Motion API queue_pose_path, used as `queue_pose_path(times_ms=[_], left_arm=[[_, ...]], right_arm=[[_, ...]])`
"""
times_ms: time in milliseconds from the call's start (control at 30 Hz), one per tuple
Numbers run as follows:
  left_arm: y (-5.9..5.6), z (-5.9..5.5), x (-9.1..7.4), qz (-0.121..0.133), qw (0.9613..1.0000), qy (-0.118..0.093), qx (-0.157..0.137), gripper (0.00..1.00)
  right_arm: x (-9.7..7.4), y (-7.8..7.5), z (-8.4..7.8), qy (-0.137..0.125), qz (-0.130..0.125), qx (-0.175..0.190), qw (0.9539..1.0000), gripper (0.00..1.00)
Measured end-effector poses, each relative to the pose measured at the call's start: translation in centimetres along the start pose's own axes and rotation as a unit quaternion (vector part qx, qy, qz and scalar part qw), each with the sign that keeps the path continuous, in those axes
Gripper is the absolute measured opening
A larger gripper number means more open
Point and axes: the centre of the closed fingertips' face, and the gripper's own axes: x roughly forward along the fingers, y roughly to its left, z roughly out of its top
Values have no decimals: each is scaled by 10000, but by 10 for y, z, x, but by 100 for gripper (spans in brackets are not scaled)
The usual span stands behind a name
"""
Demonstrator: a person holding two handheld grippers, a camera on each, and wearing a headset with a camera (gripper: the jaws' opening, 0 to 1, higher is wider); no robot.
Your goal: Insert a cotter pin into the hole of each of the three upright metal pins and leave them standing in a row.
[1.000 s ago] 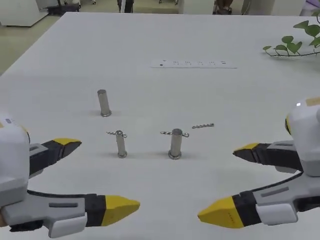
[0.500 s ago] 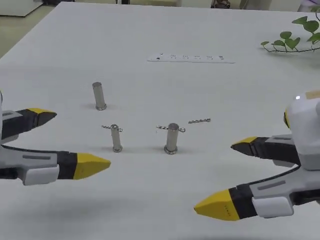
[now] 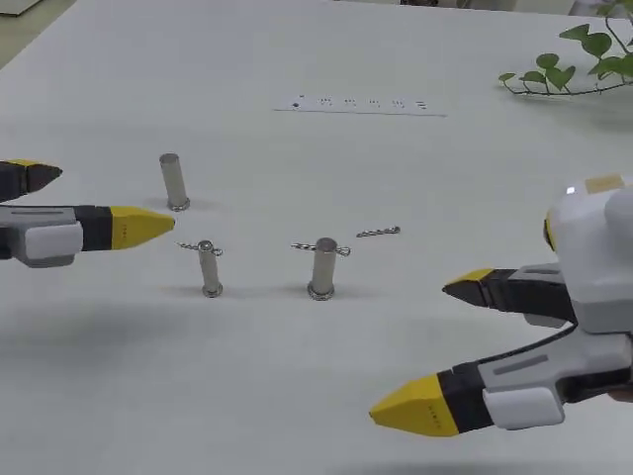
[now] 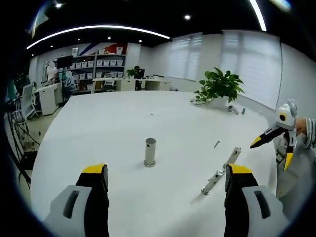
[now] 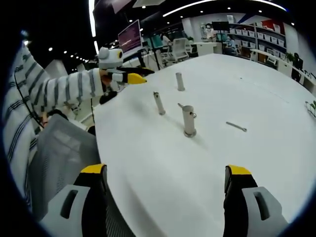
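Left claw (image 3: 117,198) now nearer bare pin (image 3: 173,181).

Wide gaps separate the three upright pins (image 3: 321,269) on the open tabletop (image 3: 297,396).

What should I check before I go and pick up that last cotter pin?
1. The right gripper is open and empty: ok.
2. The left gripper is open and empty: ok.
3. The loose cotter pin lies free on the table, nothing touching it: ok.
4. The bare pin stands upright with no cotter pin in it: ok. Which way its hole faces: cannot tell.
5. The near left pin and near right pin stand upright, each with a cotter pin through it: ok.
6. All three pins in one row: not ok. The bare pin stands behind the line of the other two.
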Motion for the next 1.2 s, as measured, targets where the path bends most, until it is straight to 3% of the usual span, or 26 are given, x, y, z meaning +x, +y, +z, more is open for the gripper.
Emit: queue_pose_path(times_ms=[67, 267, 433, 533, 900, 1100, 1200], left_arm=[[4, -2, 8, 56, 9999, 54, 96, 99], [10, -5, 31, 55, 9999, 101, -13, 94], [7, -5, 48, 160, 9998, 115, -29, 91], [8, -7, 56, 203, 9997, 149, 36, 83], [6, -12, 72, 225, 9996, 146, -55, 75], [13, -18, 79, 350, 9992, 202, -49, 55], [12, -18, 81, 336, 9993, 174, -64, 53]], right_arm=[[1, 0, 0, 30, 10, -7, 10000, 100], [1, -4, 1, 83, -15, -12, 10000, 100], [0, -8, 1, 144, -18, -2, 9999, 100], [1, -10, 0, 170, 1, 21, 9999, 100], [8, -4, -2, 189, 150, 74, 9997, 100], [9, -4, -2, 185, 151, 82, 9997, 100], [9, -4, -3, 205, 140, 82, 9997, 100]])
